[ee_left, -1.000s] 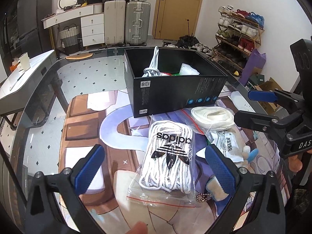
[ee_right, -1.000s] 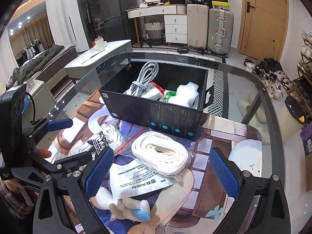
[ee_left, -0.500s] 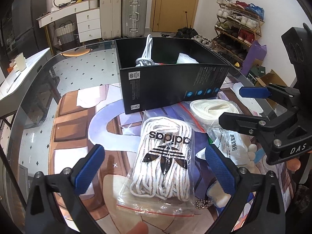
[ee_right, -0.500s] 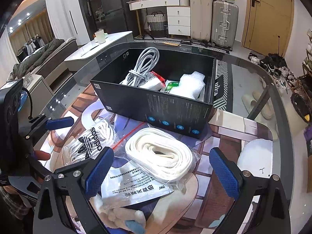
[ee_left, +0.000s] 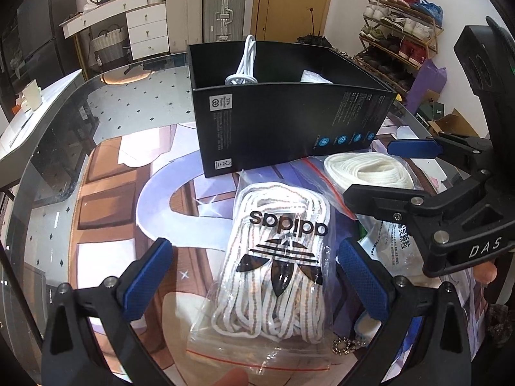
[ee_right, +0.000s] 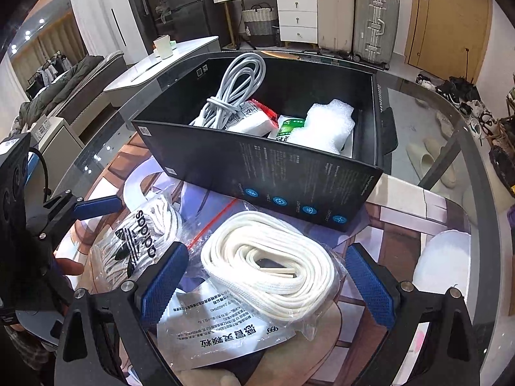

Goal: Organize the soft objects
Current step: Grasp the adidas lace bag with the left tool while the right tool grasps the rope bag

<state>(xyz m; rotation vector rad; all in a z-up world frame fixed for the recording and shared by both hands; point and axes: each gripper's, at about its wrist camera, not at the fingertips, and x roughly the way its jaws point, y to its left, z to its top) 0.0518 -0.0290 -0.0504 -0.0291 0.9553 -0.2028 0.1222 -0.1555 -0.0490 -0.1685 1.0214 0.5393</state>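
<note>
A clear bag of white laces with a black adidas logo [ee_left: 276, 257] lies on the printed mat, between the fingers of my open left gripper [ee_left: 254, 276]. It also shows in the right wrist view [ee_right: 141, 241]. A bagged coil of cream flat cord [ee_right: 270, 263] lies between the fingers of my open right gripper [ee_right: 267, 289], and shows in the left wrist view [ee_left: 367, 170]. The right gripper shows in the left wrist view [ee_left: 379, 173]. A black open box [ee_right: 257, 167] behind them holds a white cable [ee_right: 235, 93], packets and bubble wrap.
A silver sachet with Chinese print [ee_right: 219, 328] lies under the cream cord. A small plush with a ball chain [ee_left: 351, 342] lies beside the laces bag. The glass table edge [ee_right: 476, 173] curves at the right. Suitcases and a shoe rack stand beyond.
Both grippers have moved forward and down toward the bags. The laces bag and the cord coil now sit between the open fingers. Nothing has been taken hold of.
</note>
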